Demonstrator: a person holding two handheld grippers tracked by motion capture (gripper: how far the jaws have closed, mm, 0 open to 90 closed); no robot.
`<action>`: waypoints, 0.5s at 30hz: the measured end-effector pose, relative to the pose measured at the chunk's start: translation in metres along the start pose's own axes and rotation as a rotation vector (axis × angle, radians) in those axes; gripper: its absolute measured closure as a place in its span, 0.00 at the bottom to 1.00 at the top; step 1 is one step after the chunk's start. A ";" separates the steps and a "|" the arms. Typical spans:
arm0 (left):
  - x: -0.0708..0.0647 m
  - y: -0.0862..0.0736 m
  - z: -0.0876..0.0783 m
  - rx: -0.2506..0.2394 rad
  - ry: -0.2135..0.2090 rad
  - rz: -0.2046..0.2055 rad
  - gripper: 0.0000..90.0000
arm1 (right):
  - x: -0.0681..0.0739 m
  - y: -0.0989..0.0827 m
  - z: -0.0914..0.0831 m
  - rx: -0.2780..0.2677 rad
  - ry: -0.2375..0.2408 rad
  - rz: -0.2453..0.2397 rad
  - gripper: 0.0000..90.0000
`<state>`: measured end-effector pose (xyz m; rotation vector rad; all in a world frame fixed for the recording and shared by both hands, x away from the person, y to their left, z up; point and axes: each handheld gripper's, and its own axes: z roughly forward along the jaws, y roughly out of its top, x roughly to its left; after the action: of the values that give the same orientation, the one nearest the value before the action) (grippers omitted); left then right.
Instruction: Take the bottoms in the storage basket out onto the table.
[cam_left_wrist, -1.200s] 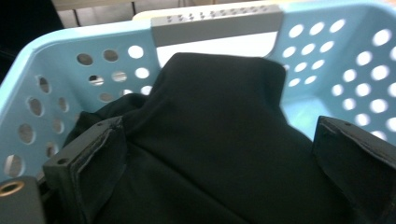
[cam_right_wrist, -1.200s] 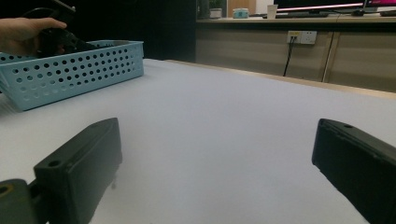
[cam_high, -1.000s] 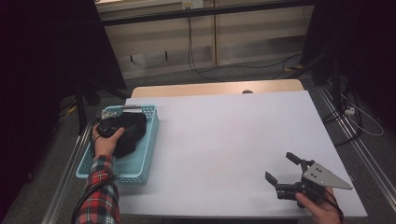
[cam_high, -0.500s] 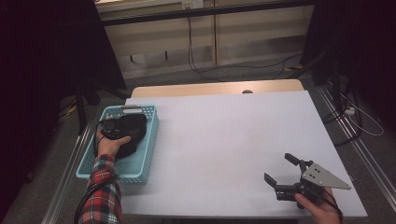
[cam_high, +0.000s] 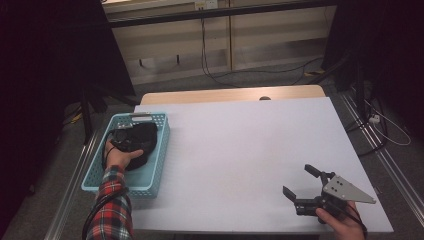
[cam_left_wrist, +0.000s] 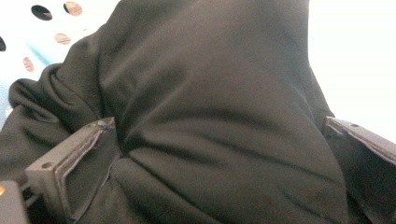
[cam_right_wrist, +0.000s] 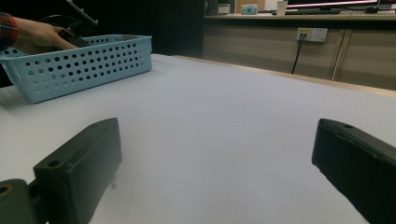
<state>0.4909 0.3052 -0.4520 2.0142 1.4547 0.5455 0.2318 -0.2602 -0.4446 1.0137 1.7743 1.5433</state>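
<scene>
At far left, left gripper (cam_high: 131, 141) sat jaws-wide around black cloth (cam_left_wrist: 210, 107) inside blue basket (cam_high: 152, 172); right gripper (cam_high: 306, 186), wide and empty, was well apart at near right.

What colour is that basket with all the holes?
Light blue basket, clearest in the right gripper view.

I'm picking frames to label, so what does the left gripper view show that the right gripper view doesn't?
Left gripper view alone: black cloth bulging close up between the left gripper's wide-apart jaws.
Right gripper view alone: the bare white table between the right gripper's open jaws, the person's left hand at the basket, and a wall socket.
Both: the perforated blue basket.
</scene>
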 end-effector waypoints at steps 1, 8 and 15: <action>0.000 -0.001 0.000 0.001 -0.004 0.004 0.00 | 0.000 0.000 0.000 -0.001 0.001 -0.001 0.01; -0.003 -0.001 0.000 0.015 0.010 0.000 0.00 | -0.001 0.000 0.000 0.002 0.001 -0.005 0.01; -0.006 -0.001 -0.001 0.025 0.020 -0.011 0.04 | 0.000 0.001 -0.001 0.000 0.002 -0.010 0.01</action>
<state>0.4882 0.3001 -0.4521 2.0241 1.4910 0.5459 0.2316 -0.2609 -0.4435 1.0019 1.7776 1.5388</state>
